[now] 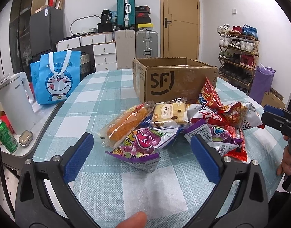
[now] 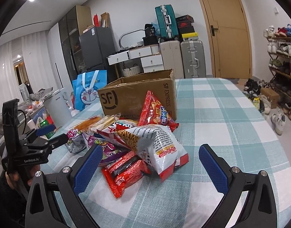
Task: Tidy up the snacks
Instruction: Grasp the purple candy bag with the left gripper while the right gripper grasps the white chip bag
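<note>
Clearly at the picking stage: heap of snacks on the checked tabletop, in front of the open cardboard box, nothing yet held. Left gripper spread wide, empty, hovering just short of the purple candy bag; best to straddle that loose front bag alone, closing on its crimped edge rather than the puffed middle. Further right, orange bread pack and cracker packet overlapping, so likely to drag along. Right gripper likewise wide and empty, facing the white noodle bag and red packet; worth lifting slowly, then dropping inside the box.
</note>
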A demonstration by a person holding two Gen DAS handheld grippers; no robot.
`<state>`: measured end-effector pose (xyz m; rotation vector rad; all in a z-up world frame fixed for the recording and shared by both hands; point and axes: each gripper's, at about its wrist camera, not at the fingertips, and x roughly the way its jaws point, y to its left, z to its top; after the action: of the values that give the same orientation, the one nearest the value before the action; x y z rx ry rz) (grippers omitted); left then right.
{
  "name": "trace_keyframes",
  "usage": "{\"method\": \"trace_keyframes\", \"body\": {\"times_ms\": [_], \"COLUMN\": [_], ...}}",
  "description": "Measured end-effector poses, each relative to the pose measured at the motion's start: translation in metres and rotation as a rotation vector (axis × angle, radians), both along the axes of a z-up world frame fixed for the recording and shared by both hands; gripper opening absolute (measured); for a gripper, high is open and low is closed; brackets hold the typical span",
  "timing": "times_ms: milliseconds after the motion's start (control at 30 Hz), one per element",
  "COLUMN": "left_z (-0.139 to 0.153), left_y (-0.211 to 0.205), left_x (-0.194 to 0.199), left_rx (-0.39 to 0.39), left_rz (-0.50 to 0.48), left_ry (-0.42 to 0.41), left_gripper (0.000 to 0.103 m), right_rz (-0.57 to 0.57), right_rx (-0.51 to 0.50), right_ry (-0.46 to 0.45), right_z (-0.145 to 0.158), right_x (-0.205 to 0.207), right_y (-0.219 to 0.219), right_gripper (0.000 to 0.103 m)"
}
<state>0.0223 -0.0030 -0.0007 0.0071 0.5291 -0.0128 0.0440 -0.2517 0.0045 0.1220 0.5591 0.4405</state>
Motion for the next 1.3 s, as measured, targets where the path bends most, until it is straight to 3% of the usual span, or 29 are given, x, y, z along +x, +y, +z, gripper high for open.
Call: {"method": "trace_keyframes", "body": {"times_ms": [333, 667, 833, 1033, 1233, 1300], "left_z": [-0.007, -0.005, -0.014, -0.019, -0.024, -0.025], "left_y": [-0.002, 0.006, 0.004, 0.004, 0.003, 0.004], "left_x": [0.021, 0.035, 0.043, 0.049, 0.057, 0.057], "left_rx": [0.001, 0.01, 0.038, 0.024, 0.025, 0.01], "left_rz": [-0.024, -0.031, -0.049, -0.072, -0.066, -0.083], "left_ry": [0.085, 0.107, 0.156, 0.181, 0.223, 0.237], "left_gripper": [0.102, 0.102, 0.102, 0.101, 0.089, 0.075], "right_rz": [0.012, -0.006, 0.011, 0.016, 0.016, 0.015], "right_rx": [-0.008, -0.03, -0.038, -0.043, -0.048, -0.046], "right_ry": [0.128, 0.173, 0.197, 0.188, 0.19, 0.189], "right_z": [-0.014, -0.018, -0.022, -0.024, -0.024, -0.025], "right_x": [0.027, 0.049, 0.059, 0.058, 0.059, 0.058], "right_y": [0.008, 0.012, 0.019, 0.022, 0.023, 0.022], "right_gripper": [0.103, 0.102, 0.091, 0.087, 0.085, 0.084]}}
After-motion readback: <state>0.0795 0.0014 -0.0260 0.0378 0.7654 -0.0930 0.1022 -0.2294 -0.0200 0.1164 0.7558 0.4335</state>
